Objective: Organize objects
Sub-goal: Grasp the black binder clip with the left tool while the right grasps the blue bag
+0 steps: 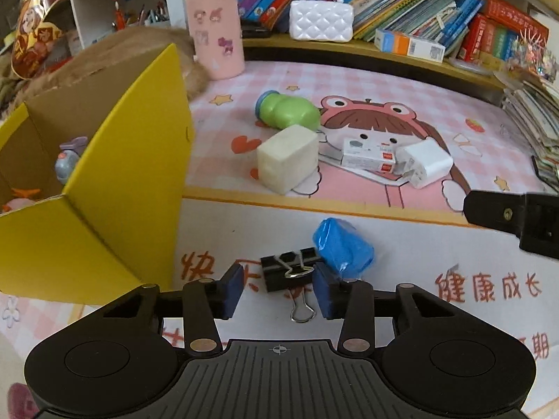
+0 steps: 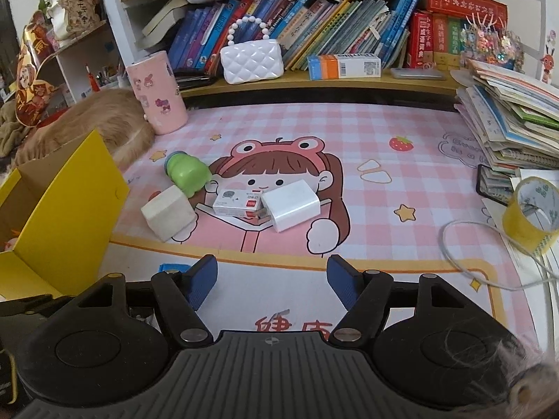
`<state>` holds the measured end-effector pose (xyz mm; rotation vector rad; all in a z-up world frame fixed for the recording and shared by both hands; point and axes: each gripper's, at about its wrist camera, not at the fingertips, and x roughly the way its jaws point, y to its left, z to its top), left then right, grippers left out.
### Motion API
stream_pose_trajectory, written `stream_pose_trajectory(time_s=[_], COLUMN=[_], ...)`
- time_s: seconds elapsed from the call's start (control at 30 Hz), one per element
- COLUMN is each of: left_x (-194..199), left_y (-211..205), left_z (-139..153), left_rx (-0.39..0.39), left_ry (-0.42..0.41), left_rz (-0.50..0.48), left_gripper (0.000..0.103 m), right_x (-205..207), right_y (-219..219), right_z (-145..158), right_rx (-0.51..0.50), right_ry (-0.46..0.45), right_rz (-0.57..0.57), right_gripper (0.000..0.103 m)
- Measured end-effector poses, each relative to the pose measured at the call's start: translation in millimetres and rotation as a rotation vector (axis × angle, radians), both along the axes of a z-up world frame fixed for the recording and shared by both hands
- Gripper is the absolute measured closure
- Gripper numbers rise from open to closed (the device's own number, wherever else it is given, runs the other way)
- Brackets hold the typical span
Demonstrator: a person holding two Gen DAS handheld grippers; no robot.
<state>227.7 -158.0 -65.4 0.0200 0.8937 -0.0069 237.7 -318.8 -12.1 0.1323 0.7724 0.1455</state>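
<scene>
left gripper [image 1: 278, 288] closing in on the black binder clip [image 1: 287, 269]; pick-up step

its pads bracket the clip on the mat [image 1: 401, 244] without pressing yet, blue bag roll [image 1: 343, 248] touching; next, pinch, lift, carry to the yellow box [image 1: 115, 188]; right gripper [image 2: 272, 284] spread, empty.

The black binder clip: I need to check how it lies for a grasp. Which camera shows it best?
The left wrist view. The black binder clip lies whole between the left gripper pads, silver wire handles visible, beside the blue roll. In the right wrist view it does not show; only a scrap of the blue roll peeks out near the left finger.
</scene>
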Motion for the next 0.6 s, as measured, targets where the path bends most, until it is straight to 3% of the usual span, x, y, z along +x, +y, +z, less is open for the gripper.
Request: stream_pose_trajectory(time_s=[0.1, 0.23, 0.33, 0.4, 0.5, 0.6], left_x=[1, 4, 10, 10, 6, -8], left_y=[-1, -6, -2, 2, 8, 11], left_z=[3, -2, -9, -10, -4, 7], left_rx=[-0.043, -0.012, -0.031, -0.054, -0.092, -0.064], left_ry=[-0.006, 0.000, 0.026, 0.025, 0.015, -0.017], left_rz=[0.001, 0.003, 0.031, 0.038, 0.023, -0.009], left_gripper=[0.058, 0.058, 0.058, 0.064, 0.064, 0.064], right_x=[2, 4, 5, 5, 6, 9], right_y=[-1, -2, -2, -1, 1, 7], right_z=[0, -3, -3, -3, -5, -7], right_rx=[-0.004, -0.003, -0.007, -0.011, 0.000, 0.012], right_ry=[0.004, 0.019, 0.020, 0.017, 0.024, 0.032], right_rz=[0.012, 0.011, 0.018, 0.027, 0.048, 0.087], right_gripper=[0.035, 0.035, 0.035, 0.035, 0.035, 0.035])
